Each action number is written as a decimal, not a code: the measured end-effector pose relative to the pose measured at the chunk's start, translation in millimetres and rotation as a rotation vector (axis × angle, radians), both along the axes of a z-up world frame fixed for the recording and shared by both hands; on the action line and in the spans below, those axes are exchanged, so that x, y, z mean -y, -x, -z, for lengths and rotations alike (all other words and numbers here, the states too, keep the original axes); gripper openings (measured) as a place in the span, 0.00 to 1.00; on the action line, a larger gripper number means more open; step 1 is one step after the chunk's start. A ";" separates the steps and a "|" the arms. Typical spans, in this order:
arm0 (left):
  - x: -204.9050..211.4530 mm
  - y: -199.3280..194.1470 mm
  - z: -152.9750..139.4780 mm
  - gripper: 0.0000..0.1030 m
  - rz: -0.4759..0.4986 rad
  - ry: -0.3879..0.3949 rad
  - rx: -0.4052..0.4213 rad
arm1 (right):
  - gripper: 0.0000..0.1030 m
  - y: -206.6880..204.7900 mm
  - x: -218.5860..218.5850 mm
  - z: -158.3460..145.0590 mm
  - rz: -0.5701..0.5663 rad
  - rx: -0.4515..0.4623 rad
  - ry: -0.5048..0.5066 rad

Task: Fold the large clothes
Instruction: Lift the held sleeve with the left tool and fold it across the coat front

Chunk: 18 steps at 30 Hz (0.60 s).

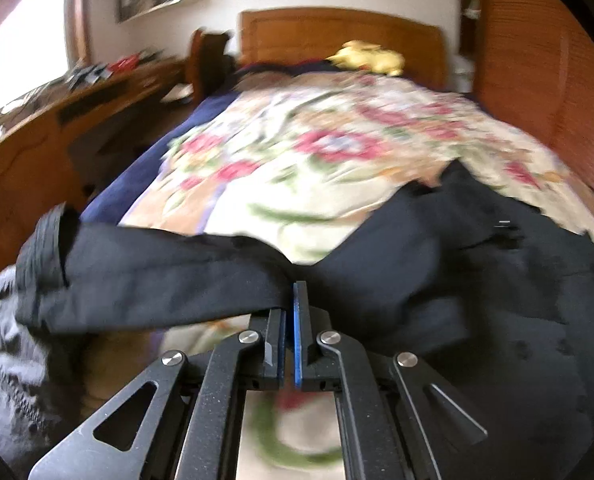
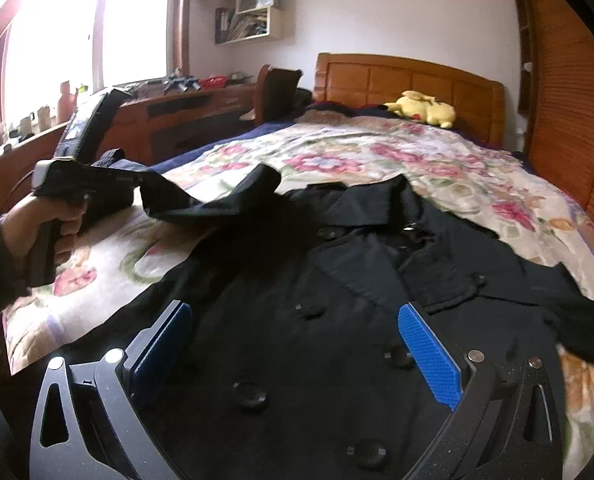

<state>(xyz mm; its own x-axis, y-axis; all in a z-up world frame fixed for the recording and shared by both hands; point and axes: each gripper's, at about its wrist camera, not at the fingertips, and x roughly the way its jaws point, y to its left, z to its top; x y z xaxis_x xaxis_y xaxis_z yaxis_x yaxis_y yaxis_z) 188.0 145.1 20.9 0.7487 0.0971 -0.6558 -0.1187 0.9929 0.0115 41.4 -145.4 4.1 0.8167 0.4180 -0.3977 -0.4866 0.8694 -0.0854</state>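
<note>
- One black coat (image 2: 337, 320) laid front-up on the bed (image 2: 477, 168), filling the lower middle of the right wrist view, with its collar toward the headboard (image 2: 409, 80).
- I count five buttons on the front, maybe more, since it's dark down there.
- One sleeve (image 1: 157, 276) is lifted off the flowered quilt (image 1: 297, 152), stretching from the coat to the left edge of the left wrist view.
- Left gripper (image 1: 293, 300): jaws pinched tight on that sleeve's edge, no gap showing. A hand (image 2: 57, 220) holds it at the middle left of the right wrist view.
- Right gripper (image 2: 297, 344): jaws spread wide over the coat's front, holding nothing.
- One yellow plush toy (image 2: 421, 108) by the headboard.
- Plenty of bare quilt beyond the collar; the slatted wooden wall (image 2: 569, 120) hugs the right edge.
</note>
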 end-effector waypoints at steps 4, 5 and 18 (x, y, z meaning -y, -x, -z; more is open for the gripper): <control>49.1 10.2 -25.1 0.03 0.100 -0.018 0.039 | 1.00 2.0 12.9 -3.3 0.029 0.008 -0.028; 57.1 12.8 -27.7 0.03 0.115 -0.020 0.045 | 1.00 2.7 15.0 -3.3 0.033 0.011 -0.030; 119.9 66.6 -21.5 0.07 0.243 -0.028 0.027 | 1.00 5.7 22.6 2.1 0.069 0.010 -0.007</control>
